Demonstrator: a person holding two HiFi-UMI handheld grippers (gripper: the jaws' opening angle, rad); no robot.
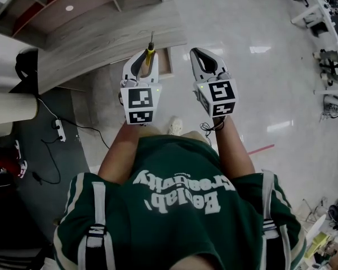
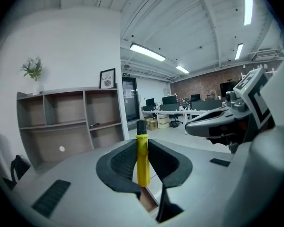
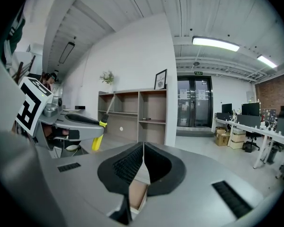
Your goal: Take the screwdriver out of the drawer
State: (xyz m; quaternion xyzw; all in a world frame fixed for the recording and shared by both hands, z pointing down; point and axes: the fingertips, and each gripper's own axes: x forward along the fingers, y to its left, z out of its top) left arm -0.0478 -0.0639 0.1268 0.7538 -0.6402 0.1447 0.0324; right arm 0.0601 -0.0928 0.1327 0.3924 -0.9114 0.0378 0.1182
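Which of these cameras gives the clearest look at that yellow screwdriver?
The left gripper view: the screwdriver sits close and centred there, its yellow handle clamped in the left tool. The head view shows it from above, poking out past that tool's tip. The right gripper view shows it small and side-on, off to the left.

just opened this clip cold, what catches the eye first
A yellow-handled screwdriver is clamped between the jaws of the left gripper, its metal shaft poking out past them in the head view. Beside it the right gripper is shut and empty, and the person's green shirt with white lettering fills the bottom of the head view.
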